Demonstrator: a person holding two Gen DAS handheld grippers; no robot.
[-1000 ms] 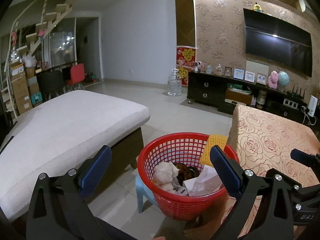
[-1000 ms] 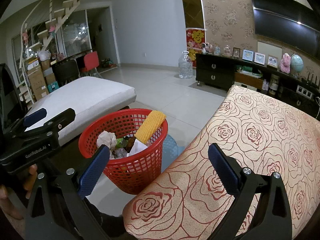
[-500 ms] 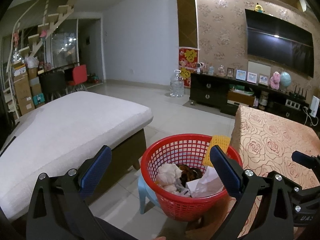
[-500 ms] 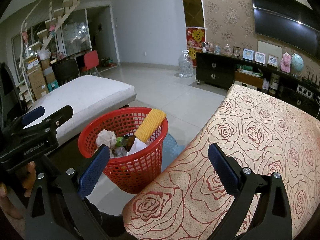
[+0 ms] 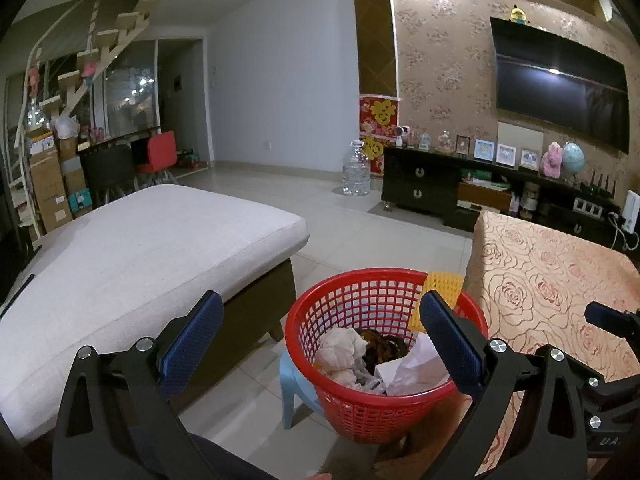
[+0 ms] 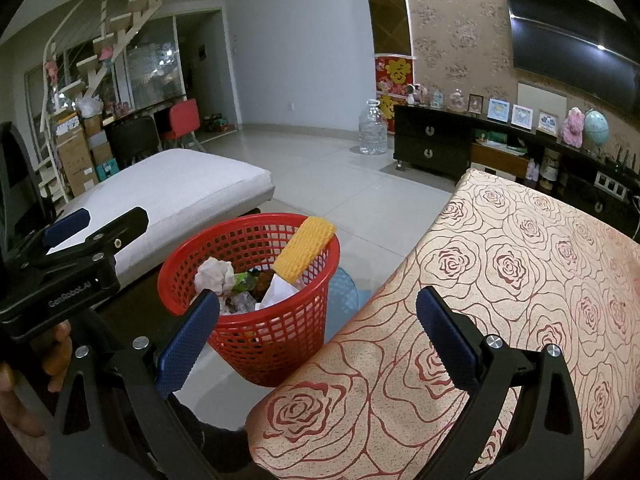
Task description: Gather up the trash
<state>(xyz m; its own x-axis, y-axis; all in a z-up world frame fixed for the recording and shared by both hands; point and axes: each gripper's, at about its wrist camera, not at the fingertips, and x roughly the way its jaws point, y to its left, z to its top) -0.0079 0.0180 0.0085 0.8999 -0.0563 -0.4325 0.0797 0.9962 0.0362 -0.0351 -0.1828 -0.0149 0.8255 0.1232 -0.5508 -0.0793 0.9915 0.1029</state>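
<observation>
A red mesh basket (image 5: 352, 404) (image 6: 272, 344) stands on a pale blue stool (image 5: 294, 386) on the floor, between the white couch and the rose-patterned table. Inside lie crumpled white paper (image 5: 340, 346) (image 6: 216, 274), dark scraps, a white sheet (image 5: 416, 364) and a yellow foam net (image 5: 442, 292) (image 6: 306, 248) leaning on the far rim. My left gripper (image 5: 320, 334) is open over the basket's near side, holding nothing. My right gripper (image 6: 318, 330) is open and empty, hovering above the table's corner beside the basket.
A white cushioned couch (image 5: 132, 256) fills the left. The table with a rose-patterned cloth (image 6: 500, 300) lies to the right. A black TV cabinet (image 5: 424, 184), a water jug (image 5: 356, 174), chairs and stacked boxes line the far walls. Bare tiled floor (image 5: 360, 228) lies beyond.
Both grippers stay open. The left wrist view has shifted slightly, so the basket sits a little lower and more central; the right view is almost unchanged.
</observation>
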